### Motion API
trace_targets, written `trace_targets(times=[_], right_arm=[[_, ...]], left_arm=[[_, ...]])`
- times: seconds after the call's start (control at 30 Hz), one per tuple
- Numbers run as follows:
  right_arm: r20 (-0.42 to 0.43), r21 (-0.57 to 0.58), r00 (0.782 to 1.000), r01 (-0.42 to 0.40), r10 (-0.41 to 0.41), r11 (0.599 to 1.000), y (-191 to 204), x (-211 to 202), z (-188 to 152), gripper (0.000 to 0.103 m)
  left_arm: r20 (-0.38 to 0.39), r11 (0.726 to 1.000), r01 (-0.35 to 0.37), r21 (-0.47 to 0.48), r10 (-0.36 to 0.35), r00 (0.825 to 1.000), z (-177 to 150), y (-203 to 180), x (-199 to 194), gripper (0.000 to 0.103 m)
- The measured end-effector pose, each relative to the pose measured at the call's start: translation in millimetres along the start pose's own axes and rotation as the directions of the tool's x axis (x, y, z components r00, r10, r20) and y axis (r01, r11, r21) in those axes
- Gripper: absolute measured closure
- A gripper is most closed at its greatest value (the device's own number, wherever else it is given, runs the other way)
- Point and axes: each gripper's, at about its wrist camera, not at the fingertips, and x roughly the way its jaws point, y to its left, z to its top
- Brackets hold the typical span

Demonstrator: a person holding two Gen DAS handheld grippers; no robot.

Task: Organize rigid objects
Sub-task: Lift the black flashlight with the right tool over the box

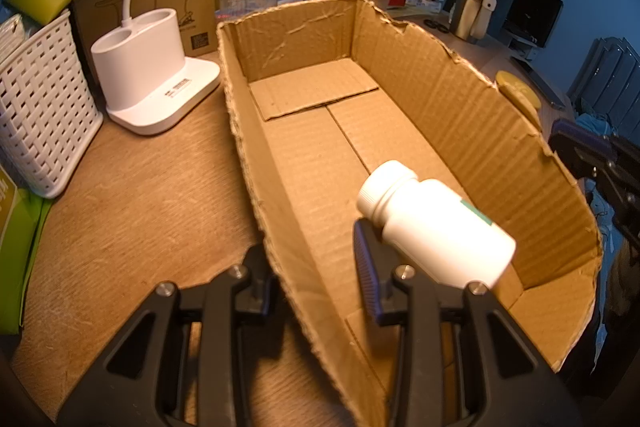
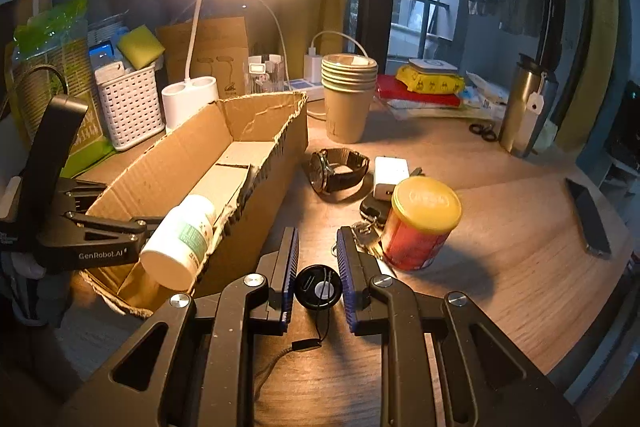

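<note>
An open cardboard box (image 1: 460,115) lies lengthwise on the wooden desk. My left gripper (image 1: 310,261) is shut on the box's left wall, one finger outside and one inside. A white bottle (image 1: 436,223) lies tilted in the near end of the box, beside the inner finger; from the right wrist its flat bottom (image 2: 176,247) faces the camera. My right gripper (image 2: 318,259) is shut on a black round cap (image 2: 320,287) just above the desk, and a thin cord hangs down from the cap.
Right of the box lie a red can with a yellow lid (image 2: 420,223), a wristwatch (image 2: 340,171), a white charger (image 2: 390,173), keys (image 2: 370,215) and a phone (image 2: 588,219). Behind stand stacked paper cups (image 2: 348,99), a steel tumbler (image 2: 524,107), a lamp base (image 1: 152,67) and a white basket (image 1: 40,107).
</note>
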Motion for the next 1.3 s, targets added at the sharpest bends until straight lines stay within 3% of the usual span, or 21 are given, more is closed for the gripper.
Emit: trace_targets(times=[0.57,0.97,1.3], right_arm=[[0.077,-0.081,0.997,0.029,-0.023,0.996,8,-18,38,0.082],[0.139,-0.174,0.99,0.048,-0.024,0.984,35,-44,68,0.082],[0.182,-0.254,0.983,0.024,0.023,0.967,60,-62,95,0.082]], left_arm=[[0.0,1.0,0.0,0.0,0.0,1.0,0,0,0,0.068],[0.0,1.0,0.0,0.0,0.0,1.0,0,0,0,0.068],[0.0,1.0,0.0,0.0,0.0,1.0,0,1,0,0.068]])
